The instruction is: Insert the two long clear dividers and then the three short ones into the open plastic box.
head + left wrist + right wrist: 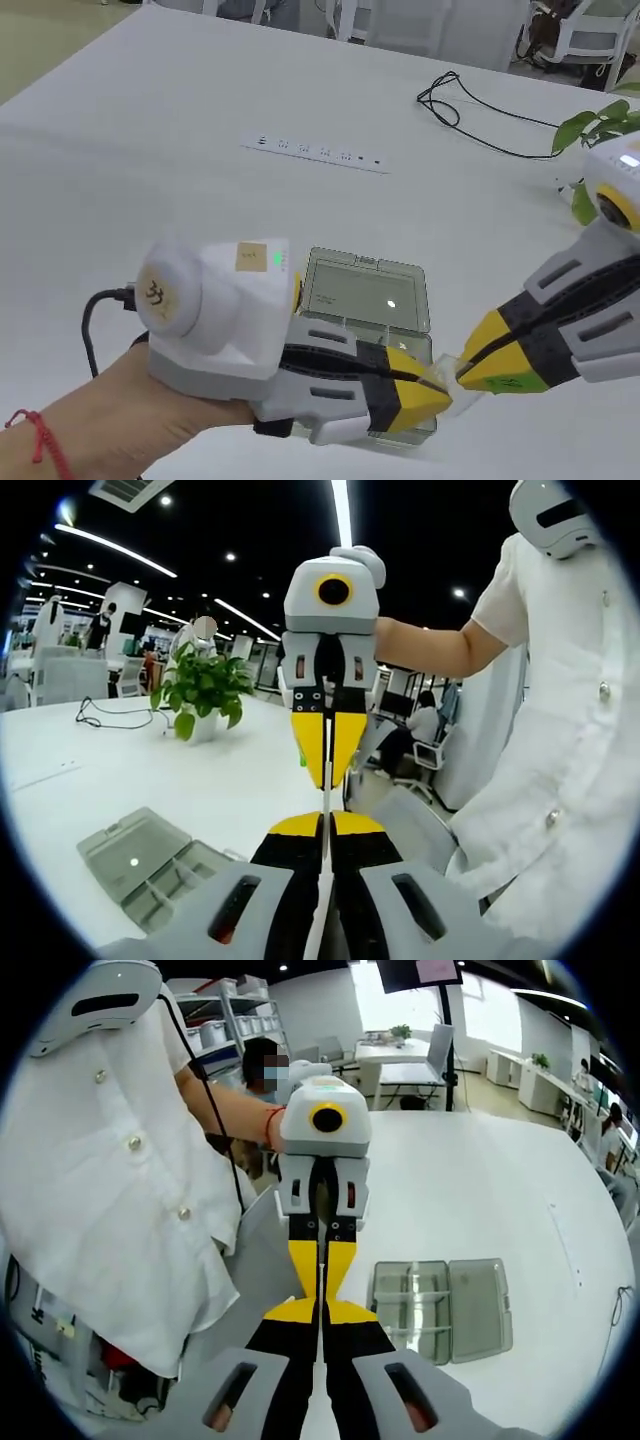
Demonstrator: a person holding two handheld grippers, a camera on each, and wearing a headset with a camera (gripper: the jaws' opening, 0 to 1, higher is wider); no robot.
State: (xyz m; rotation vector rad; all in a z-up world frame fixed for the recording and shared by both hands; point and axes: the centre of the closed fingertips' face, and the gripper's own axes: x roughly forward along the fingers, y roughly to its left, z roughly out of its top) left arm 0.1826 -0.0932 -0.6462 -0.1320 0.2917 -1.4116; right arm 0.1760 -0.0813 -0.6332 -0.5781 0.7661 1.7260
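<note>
Divider [449,378] is hanging just above open box [365,292], with left gripper [432,397] and right gripper [468,368] both clamping it tip to tip. Box is sitting on white table [200,190]; power strip [315,153], cable [470,100], plant [595,130] are lying farther back.

This is a large open-plan office. Long light strips [345,510] run across a dark ceiling, and white desks [400,1052] stand behind the wide white bench [200,100]. A person [427,723] sits on an office chair. A potted plant [200,685], a power strip [315,153] and shelves [225,1020] with boxes are there too.
</note>
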